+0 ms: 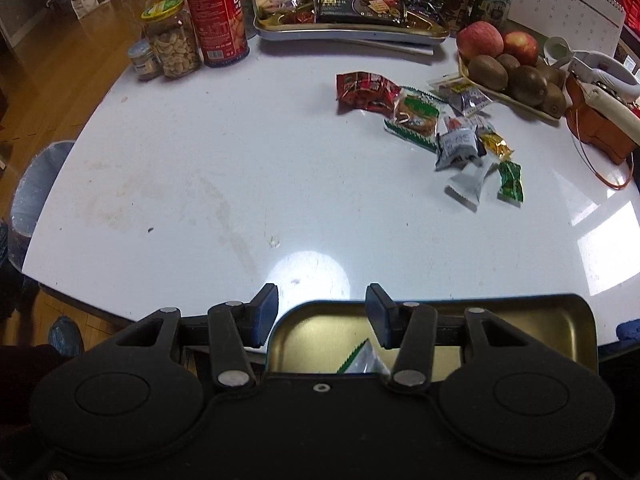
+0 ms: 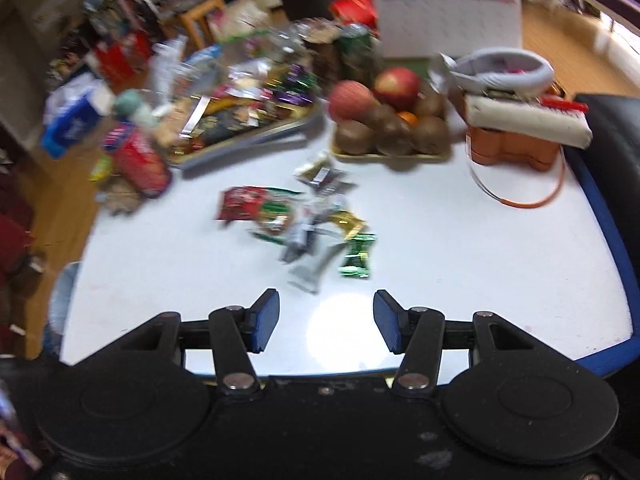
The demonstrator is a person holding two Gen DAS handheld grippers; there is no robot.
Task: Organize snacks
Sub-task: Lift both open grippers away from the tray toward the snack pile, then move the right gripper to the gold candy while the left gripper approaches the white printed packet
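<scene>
Snack pile [image 1: 448,128] sits right of centre on white surface [image 1: 200,160]. Left tongs [image 1: 322,316] apart over gold tin [image 1: 520,320]; right tongs [image 2: 326,326] apart, empty.

Table: white top [image 1: 180,168], faintly stained.
Middle: loose snack packets [image 1: 436,128] — heaped together.
Far edge: snack tray [image 1: 348,34], fruit tray [image 1: 516,100], cashew jar [image 1: 172,40], red can [image 1: 216,12].
Near edge: gold tin [image 1: 520,336].

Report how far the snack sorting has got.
Done: one clear green-edged packet lies in the gold-lined metal tin at the near edge. In hand: nothing; the left tool and right tool are open and empty. Left: the loose wrapped snacks on the white table.
</scene>
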